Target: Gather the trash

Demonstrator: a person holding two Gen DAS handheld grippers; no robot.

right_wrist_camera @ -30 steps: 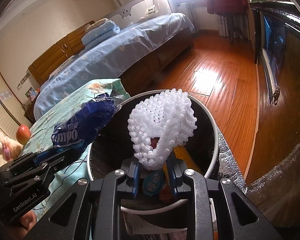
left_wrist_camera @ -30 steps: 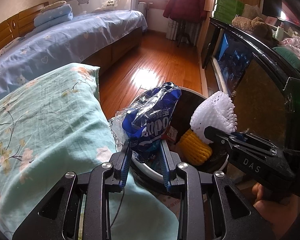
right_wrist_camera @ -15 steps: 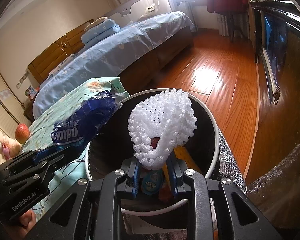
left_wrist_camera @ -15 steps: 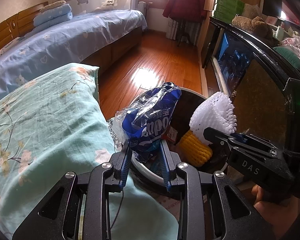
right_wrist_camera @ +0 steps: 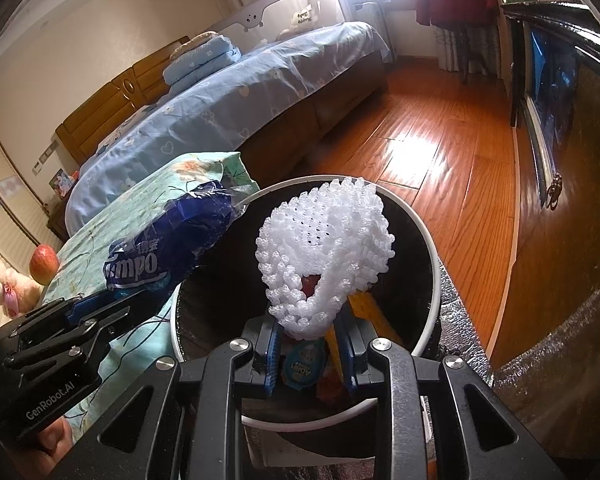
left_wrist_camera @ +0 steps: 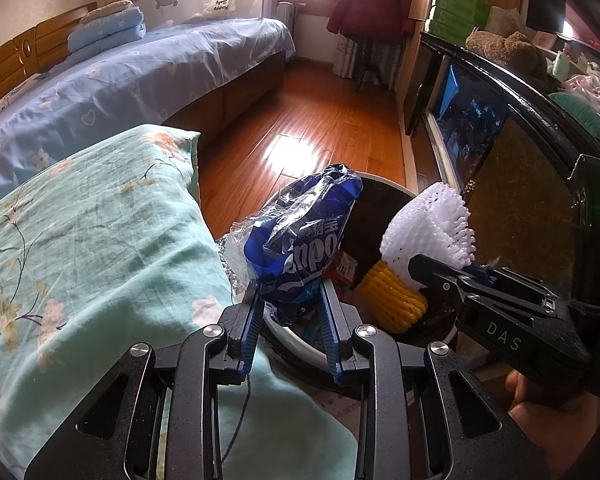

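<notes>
My left gripper is shut on a crumpled blue tissue wrapper and holds it over the near rim of a round white-rimmed trash bin. My right gripper is shut on a white foam fruit net and holds it above the same bin. The net and the right gripper show at the right of the left wrist view. The wrapper and the left gripper show at the left of the right wrist view. Yellow foam and other trash lie inside the bin.
A teal floral pillow lies to the left of the bin, with a red apple on the bedding. A blue bed stands behind. A dark cabinet runs along the right. Wooden floor lies beyond the bin.
</notes>
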